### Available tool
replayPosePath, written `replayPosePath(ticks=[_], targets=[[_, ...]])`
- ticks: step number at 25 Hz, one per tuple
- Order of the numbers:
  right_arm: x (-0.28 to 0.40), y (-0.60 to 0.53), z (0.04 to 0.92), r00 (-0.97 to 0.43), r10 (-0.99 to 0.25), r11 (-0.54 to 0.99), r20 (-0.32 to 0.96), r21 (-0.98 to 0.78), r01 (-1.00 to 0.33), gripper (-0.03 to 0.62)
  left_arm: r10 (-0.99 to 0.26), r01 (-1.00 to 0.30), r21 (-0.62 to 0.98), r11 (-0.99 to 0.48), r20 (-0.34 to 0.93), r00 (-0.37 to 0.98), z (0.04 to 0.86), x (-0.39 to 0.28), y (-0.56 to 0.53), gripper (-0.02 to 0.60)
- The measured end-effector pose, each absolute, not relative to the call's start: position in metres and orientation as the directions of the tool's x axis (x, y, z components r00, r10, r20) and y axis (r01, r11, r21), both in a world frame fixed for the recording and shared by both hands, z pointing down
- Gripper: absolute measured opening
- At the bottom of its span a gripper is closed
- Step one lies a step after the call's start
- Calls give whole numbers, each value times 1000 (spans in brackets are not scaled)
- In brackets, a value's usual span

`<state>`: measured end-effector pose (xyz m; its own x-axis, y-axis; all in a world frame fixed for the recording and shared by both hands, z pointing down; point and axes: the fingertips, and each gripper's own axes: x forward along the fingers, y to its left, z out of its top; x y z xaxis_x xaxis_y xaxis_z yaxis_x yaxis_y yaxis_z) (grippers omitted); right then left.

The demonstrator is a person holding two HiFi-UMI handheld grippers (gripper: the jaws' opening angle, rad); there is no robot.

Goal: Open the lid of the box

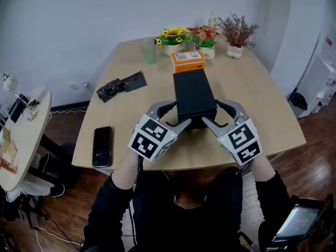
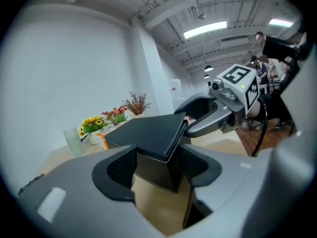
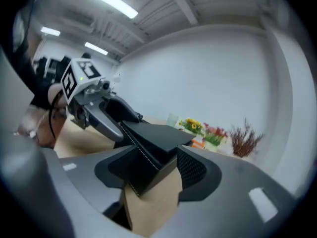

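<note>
A long black box (image 1: 194, 91) with a stitched lid lies on the wooden table (image 1: 252, 98), its short end toward me. My left gripper (image 1: 181, 113) straddles the near-left corner, one finger along the left side and one across the front. My right gripper (image 1: 211, 110) straddles the near-right corner the same way. In the left gripper view the box corner (image 2: 153, 143) fills the space between the jaws of the left gripper (image 2: 158, 168). In the right gripper view the other corner (image 3: 148, 152) sits between the jaws of the right gripper (image 3: 151, 171). Both stand wide; no clear pressing shows. The lid lies flat and shut.
Behind the box sit an orange carton (image 1: 187, 61), a translucent cup (image 1: 149, 54), two flower pots (image 1: 175, 38) and a dry plant (image 1: 237, 33). A black phone (image 1: 102, 146) and a black bag (image 1: 121, 86) lie at the left. A round side table (image 1: 23, 135) stands beyond.
</note>
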<state>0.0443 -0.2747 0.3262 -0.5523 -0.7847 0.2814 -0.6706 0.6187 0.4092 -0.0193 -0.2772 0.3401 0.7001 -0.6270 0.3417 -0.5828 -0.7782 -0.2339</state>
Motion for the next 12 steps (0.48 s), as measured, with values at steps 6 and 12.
replayPosePath(ticks=[6,12], targets=[[35,-268,316,-531,-801,559,277,665,-496,290,-668,-574,-349,-741,290,685,312,-19,-270,253],[31,-266,313,-516,-814,517,267,738,-434,308,-705,-433,-603,-670,336,624,302,16,-269,229]])
